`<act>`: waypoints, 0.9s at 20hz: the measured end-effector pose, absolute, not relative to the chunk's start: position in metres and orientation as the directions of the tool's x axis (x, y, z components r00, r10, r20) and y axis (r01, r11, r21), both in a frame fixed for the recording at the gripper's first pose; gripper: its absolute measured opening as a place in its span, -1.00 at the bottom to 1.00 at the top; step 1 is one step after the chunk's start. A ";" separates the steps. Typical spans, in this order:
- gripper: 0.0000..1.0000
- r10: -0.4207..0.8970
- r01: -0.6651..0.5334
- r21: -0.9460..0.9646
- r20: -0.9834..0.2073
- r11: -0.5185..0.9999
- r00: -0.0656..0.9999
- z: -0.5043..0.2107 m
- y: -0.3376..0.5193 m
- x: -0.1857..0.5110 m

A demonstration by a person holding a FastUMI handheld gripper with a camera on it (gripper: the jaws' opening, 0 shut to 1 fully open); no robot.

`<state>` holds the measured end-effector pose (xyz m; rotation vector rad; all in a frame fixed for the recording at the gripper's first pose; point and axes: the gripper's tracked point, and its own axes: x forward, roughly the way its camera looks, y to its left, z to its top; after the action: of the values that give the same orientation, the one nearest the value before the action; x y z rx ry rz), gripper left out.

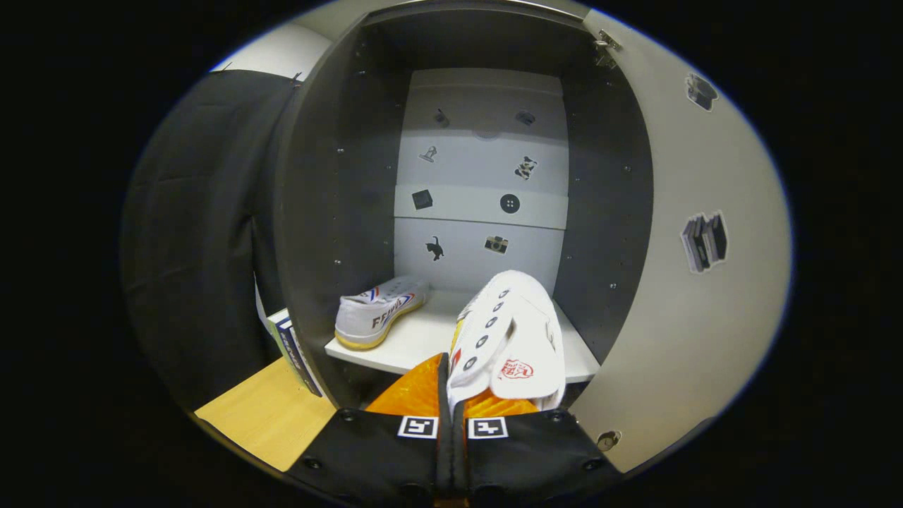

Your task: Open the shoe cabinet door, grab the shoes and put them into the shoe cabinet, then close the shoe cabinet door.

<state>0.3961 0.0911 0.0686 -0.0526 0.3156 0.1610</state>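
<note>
Cabinet: the shoe cabinet (pixel 338 212) stands with its door (pixel 691 310) swung wide to the right, so the inside is free to reach.
First shoe: a white shoe (pixel 377 314) with a yellowish sole already lies on the cabinet's white shelf (pixel 423 339), near the shelf's left front corner, heel toward the claw. Judged from this, half of the putting-in is done.
Second shoe: another white shoe (pixel 508 339) is carried by the claw, toe pointing into the cabinet, over the shelf's right front edge. It is held by its rear end, probably so the toe can go in first and land beside the first shoe.
Claw: the claw (pixel 451 409) has its two orange fingers (pixel 413 388) drawn close together, clenched on the rear upper of the second shoe, with the fabric pinched between them.
Contact with shelf: whether the carried shoe's sole already touches the shelf cannot be told.
Surroundings: books (pixel 289 346) lean just outside the cabinet's left wall, on a wooden floor (pixel 261 416).
Left to do: set the shoe down, let go, and shut the door.
</note>
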 end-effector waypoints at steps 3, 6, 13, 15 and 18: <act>-0.97 0.129 -0.133 0.009 -0.314 0.991 0.941 0.082 0.089 0.436; -0.97 0.104 -0.109 0.004 -0.311 0.994 0.945 0.090 0.087 0.472; -0.97 0.064 -0.078 -0.027 -0.356 0.997 0.932 0.083 0.083 0.547; -0.97 0.057 -0.081 -0.047 -0.382 0.996 0.922 0.070 0.085 0.560; -0.97 0.055 -0.091 -0.061 -0.441 0.994 0.896 0.042 0.090 0.574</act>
<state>0.5743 0.0901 0.0417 -0.0804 0.4547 0.0762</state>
